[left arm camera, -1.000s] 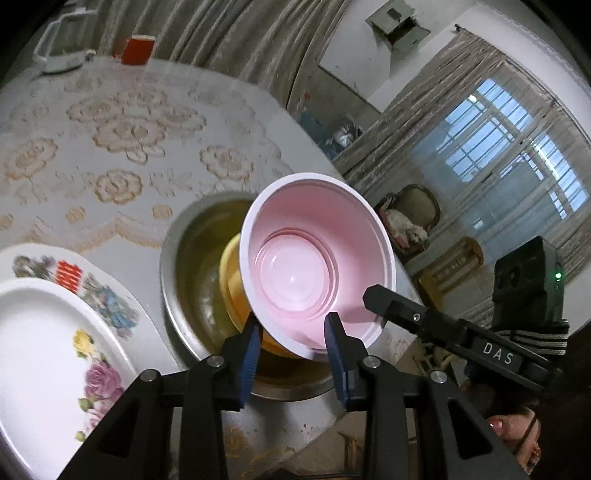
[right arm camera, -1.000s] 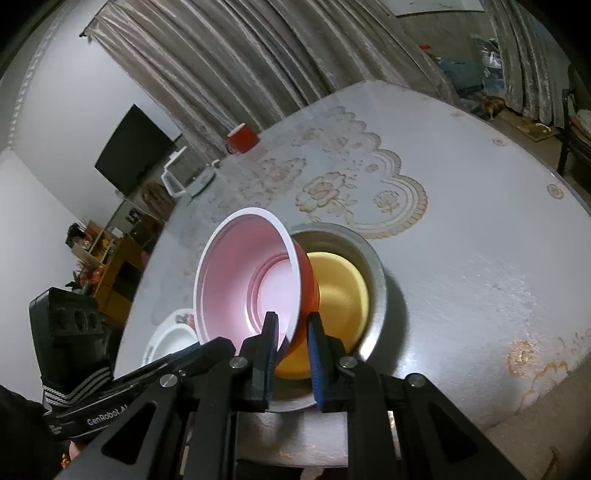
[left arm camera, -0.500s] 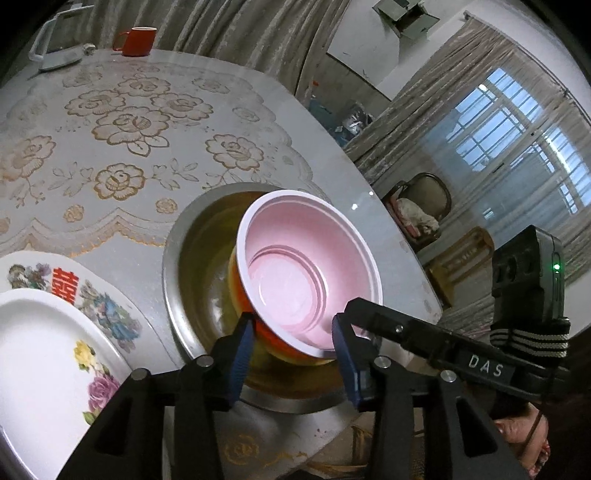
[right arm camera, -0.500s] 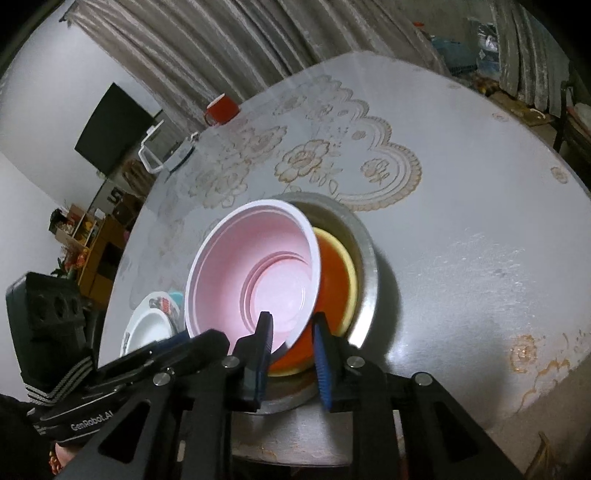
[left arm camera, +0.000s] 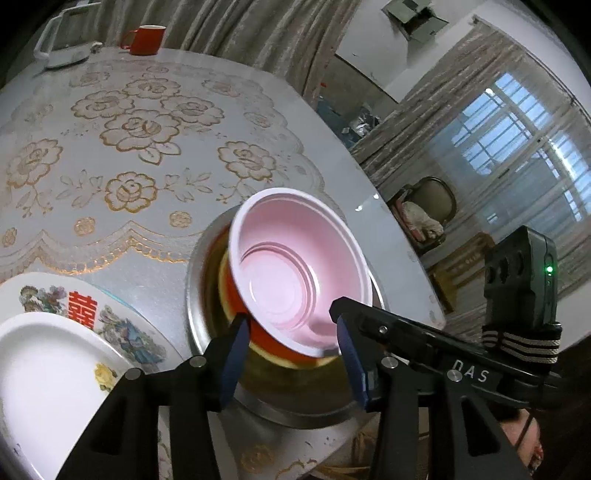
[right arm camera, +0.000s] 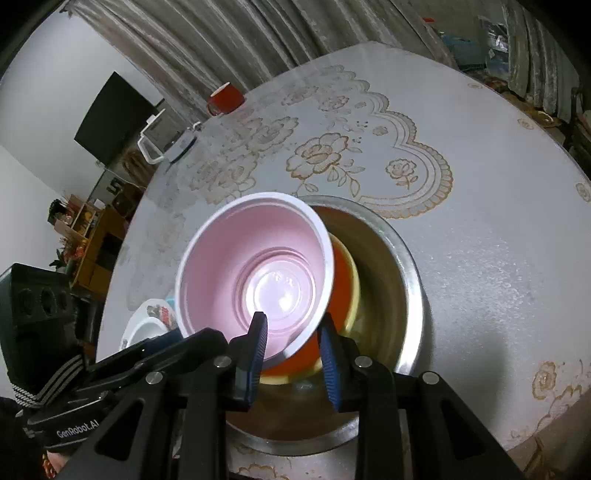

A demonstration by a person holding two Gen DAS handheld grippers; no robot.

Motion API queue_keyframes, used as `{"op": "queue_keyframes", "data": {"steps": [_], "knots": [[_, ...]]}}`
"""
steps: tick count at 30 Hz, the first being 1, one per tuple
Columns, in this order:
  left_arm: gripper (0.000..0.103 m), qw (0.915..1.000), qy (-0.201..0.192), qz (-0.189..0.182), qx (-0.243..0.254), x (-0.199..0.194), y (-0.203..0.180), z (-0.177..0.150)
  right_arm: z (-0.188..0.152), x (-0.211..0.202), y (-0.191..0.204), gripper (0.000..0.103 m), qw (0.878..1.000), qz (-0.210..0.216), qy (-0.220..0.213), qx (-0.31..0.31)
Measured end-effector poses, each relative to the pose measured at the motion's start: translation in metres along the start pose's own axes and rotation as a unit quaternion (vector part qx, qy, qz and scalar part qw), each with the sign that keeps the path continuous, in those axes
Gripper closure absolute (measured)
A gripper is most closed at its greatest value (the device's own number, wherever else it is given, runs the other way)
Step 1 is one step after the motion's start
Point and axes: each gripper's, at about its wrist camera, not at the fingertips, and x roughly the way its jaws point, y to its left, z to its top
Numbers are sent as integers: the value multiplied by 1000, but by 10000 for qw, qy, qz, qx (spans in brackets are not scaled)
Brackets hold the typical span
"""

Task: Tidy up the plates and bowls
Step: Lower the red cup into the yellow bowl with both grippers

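A bowl, pink inside and red outside (left arm camera: pixel 291 273), rests tilted in a yellow bowl (left arm camera: pixel 222 277) inside a steel basin (left arm camera: pixel 195 295). My left gripper (left arm camera: pixel 291 354) straddles the pink bowl's near rim, its jaws opening and the pads clear of the rim. The right wrist view shows the same pink bowl (right arm camera: pixel 258 266), yellow bowl (right arm camera: pixel 349 280) and basin (right arm camera: pixel 410 280). My right gripper (right arm camera: pixel 291 350) has one finger inside the rim and one outside. Its jaws are opening too, with a gap at each pad.
A white plate (left arm camera: pixel 44 376) lies on a flower-patterned plate (left arm camera: pixel 122 325) left of the basin. A red mug (left arm camera: pixel 147 35) and a white jug (left arm camera: pixel 62 48) stand at the far edge of the lace-covered table (left arm camera: pixel 129 129). A chair (left arm camera: pixel 428 206) stands beyond the table's right edge.
The pink bowl has come down from a steep tilt and settled into the yellow bowl. Both grippers' jaws have widened off its rim. The right gripper has sunk a little.
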Motion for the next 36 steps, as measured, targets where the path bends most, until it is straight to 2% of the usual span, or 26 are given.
{"op": "queue_keyframes", "data": {"steps": [3,8,12,15,21,24,28,36], "knots": [[55,9999,31,-24,156,0,-10,-4,-4,-8,2,78,9997,-35,-106,-197],[54,9995,59,72,297,7,-15,-6,-12,-13,-7,77,9999,-19,-108,-64],[50,9999,-52,-6,116,1,-8,-2,-11,-12,-9,76,9999,-30,-108,8],[42,9996,-251,-101,-17,-12,-2,2,-10,-12,-12,76,9999,-34,-133,79],[39,9978,-590,-113,-275,-31,13,9,-11,-12,-10,76,9998,48,-144,108],[35,9970,-694,43,-338,-36,20,10,-13,-12,-10,76,9998,69,-142,119],[34,9971,-666,213,-284,-36,25,8,-16,-17,-9,76,9997,75,-205,88],[32,9965,-627,537,-133,-33,31,5,-22,-41,0,72,9978,-202,-593,-218]]}}
